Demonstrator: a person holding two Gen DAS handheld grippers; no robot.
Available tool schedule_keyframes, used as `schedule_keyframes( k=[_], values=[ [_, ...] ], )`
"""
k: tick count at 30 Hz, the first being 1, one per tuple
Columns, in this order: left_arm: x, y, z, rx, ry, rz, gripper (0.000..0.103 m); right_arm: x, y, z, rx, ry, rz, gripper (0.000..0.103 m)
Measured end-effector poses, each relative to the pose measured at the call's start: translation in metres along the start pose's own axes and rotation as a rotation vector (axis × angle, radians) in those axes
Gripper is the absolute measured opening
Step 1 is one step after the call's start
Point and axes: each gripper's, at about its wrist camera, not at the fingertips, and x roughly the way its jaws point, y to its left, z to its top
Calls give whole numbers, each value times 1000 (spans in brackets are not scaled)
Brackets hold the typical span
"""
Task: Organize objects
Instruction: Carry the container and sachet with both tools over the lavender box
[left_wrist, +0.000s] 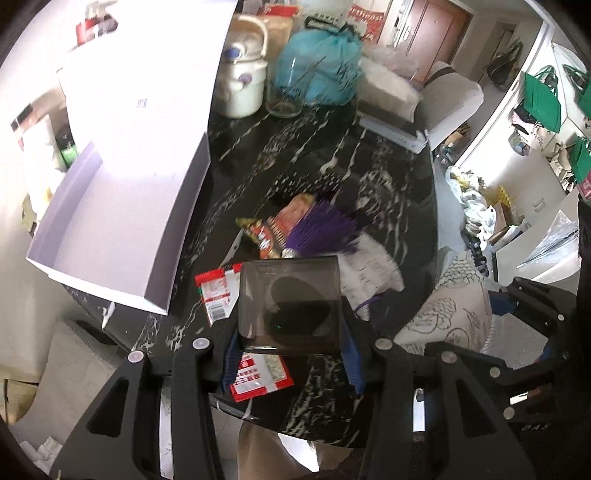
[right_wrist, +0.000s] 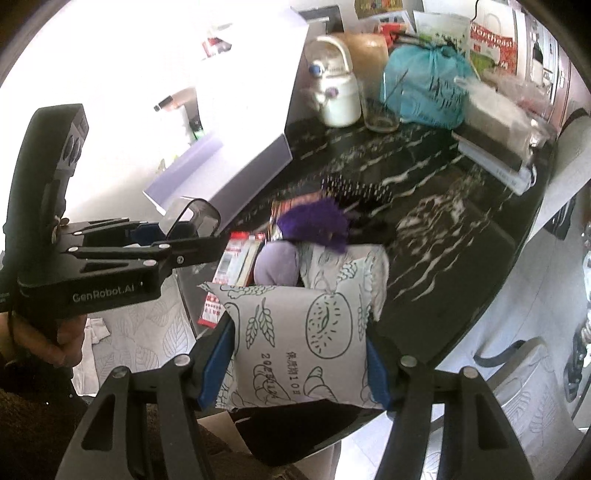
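Note:
In the left wrist view my left gripper (left_wrist: 291, 347) is shut on a smoky see-through plastic box (left_wrist: 290, 299), held above the black marbled table (left_wrist: 295, 147). The right wrist view shows that gripper (right_wrist: 177, 236) at the left, box (right_wrist: 194, 218) at its tips. My right gripper (right_wrist: 301, 365) is shut on a white packet printed with bread drawings (right_wrist: 299, 339), its blue pads (right_wrist: 216, 365) pressing both sides. The packet (left_wrist: 450, 306) and right gripper (left_wrist: 524, 306) also show at the right of the left wrist view.
An open white carton (left_wrist: 122, 184) stands at the table's left. Red snack packets (left_wrist: 218, 295), a purple tassel (left_wrist: 325, 225) and a black hairbrush (right_wrist: 354, 188) lie mid-table. A cream kettle (left_wrist: 243, 81), glass jar (left_wrist: 286, 92) and teal bag (left_wrist: 321, 66) crowd the back.

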Motion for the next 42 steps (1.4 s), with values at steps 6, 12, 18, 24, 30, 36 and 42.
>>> schedule_keyframes(
  k=[6, 12, 18, 24, 30, 36, 42],
  values=[
    [-20, -12, 8, 6, -19, -1, 43, -14, -6, 12, -14, -32, 4, 64],
    [-32, -6, 13, -9, -35, -4, 43, -20, 3, 24, -44, -62, 3, 64],
    [-33, 17, 20, 11, -37, -32, 43, -11, 18, 35, -15, -73, -24, 64],
    [-33, 50, 30, 34, -29, -50, 43, -2, 45, 51, 13, -85, -46, 64],
    [-34, 90, 33, 44, -22, -41, 43, 23, 76, 70, 13, -69, -34, 64],
    [-33, 133, 36, 28, -13, -13, 43, 47, 103, 90, -4, -54, -13, 64],
    [-28, 169, 39, 2, 2, 8, 43, 72, 121, 110, -31, -26, 15, 64]
  ],
)
